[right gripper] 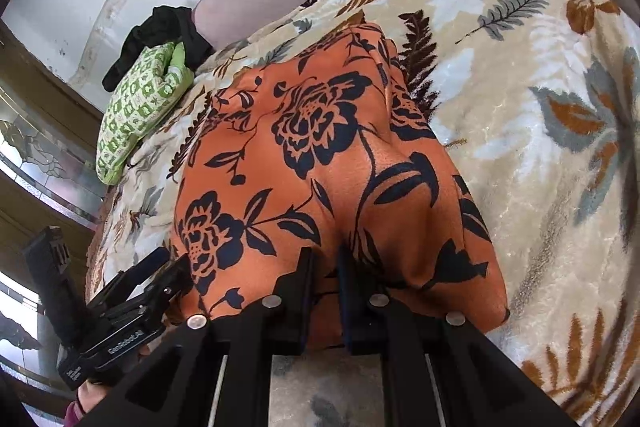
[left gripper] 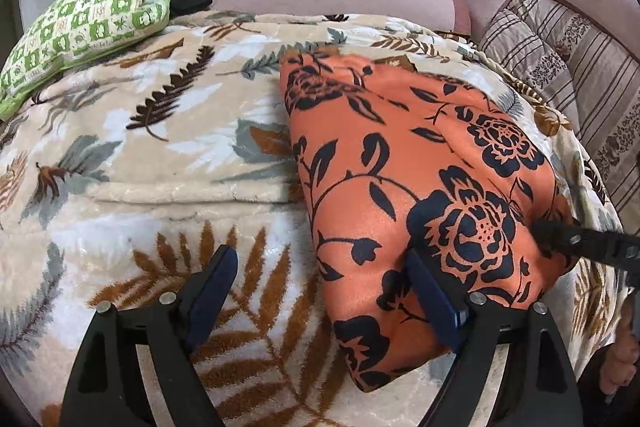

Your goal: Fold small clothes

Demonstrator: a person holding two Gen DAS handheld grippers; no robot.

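Pinching the orange floral garment (right gripper: 320,155), right claw (right gripper: 325,267) grips; left claw (left gripper: 320,291) gapes.

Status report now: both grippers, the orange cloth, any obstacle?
Left gripper open beside cloth. Right gripper shut on orange cloth, near edge. Nothing in the way.

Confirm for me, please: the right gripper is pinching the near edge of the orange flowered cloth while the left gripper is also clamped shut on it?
Not quite. The left gripper stands wide open, as the left wrist view shows. The right gripper does pinch the near edge of the orange flowered cloth.
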